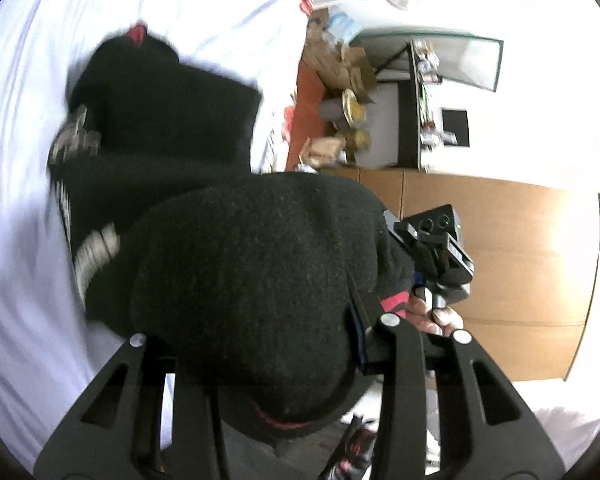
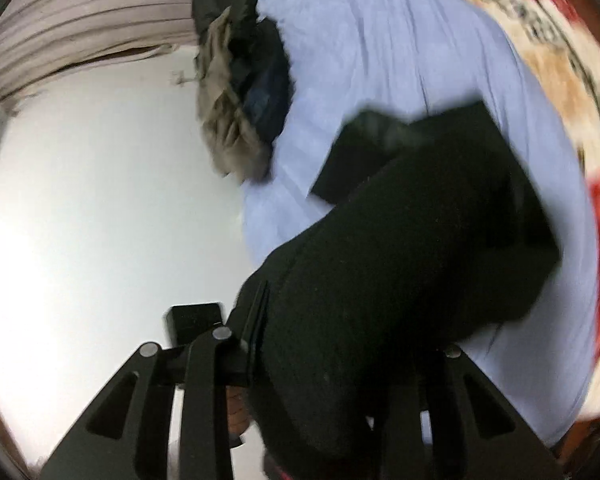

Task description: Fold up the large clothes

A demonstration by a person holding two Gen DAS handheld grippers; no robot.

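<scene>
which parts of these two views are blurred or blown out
Left wrist view: the far sweater and its white print smear with motion, the sheet and wall at top right wash out white. Right wrist view: the bed's right edge smears, the floor glares pale, the near sweater stays fairly sharp.

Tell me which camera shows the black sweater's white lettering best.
The left wrist view: the sweater lies across the bed sheet with its white lettering in sight, though blurred. The right wrist view shows only plain black knit, no lettering.
</scene>
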